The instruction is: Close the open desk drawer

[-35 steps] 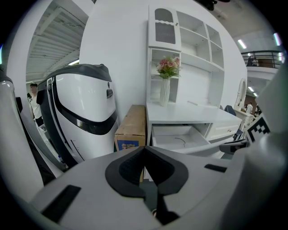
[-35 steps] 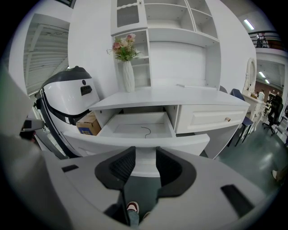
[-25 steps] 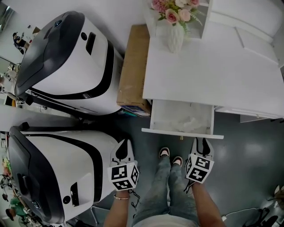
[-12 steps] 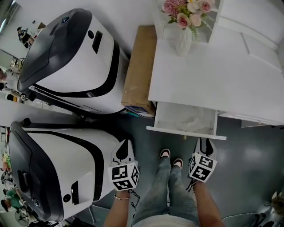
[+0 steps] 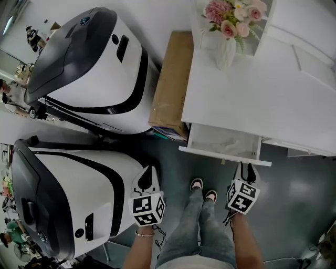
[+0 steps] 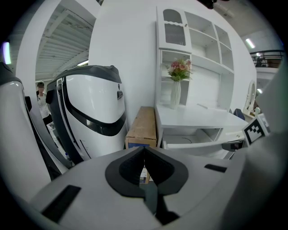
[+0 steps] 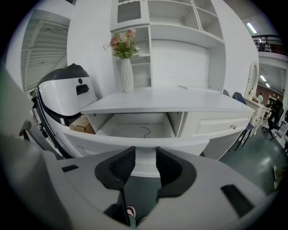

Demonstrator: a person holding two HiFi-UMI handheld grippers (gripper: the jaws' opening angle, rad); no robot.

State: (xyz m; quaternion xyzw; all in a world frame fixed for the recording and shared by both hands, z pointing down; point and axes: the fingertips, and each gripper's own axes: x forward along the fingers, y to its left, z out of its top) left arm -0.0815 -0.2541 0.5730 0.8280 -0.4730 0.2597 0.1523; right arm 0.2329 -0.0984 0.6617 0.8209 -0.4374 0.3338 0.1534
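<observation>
Grey floor [image 5: 294,199] fills the lower part of the head view. At the far left stand two big white-and-black units: the upper machine [image 5: 89,68] in the upper left of the frame and the lower machine [image 5: 63,199] in the lower left.

Just right of the lower machine is the left gripper [image 5: 148,173], pointing up the frame. In the left gripper view its jaws are pressed together, with nothing between them. A long cardboard box [image 5: 170,84] lies between the upper machine and the white desk [image 5: 262,100]. The person's legs [image 5: 197,231], in jeans, are at the bottom centre, between the two grippers.

On the desk, at the top of the frame, stands a white vase [image 5: 226,52] with pink flowers [image 5: 233,13]. The desk drawer [image 5: 226,156] is pulled out from under the desk top, right of centre, with its front panel toward the person. In the right gripper view a thin dark curl [image 7: 145,131] lies on the drawer bottom.

The right gripper [image 5: 247,171] is in the lower right, just below the right end of the drawer front. Its jaws stand apart and hold nothing, and the drawer front shows beyond the gap. Whether the tips touch the panel I cannot tell.
</observation>
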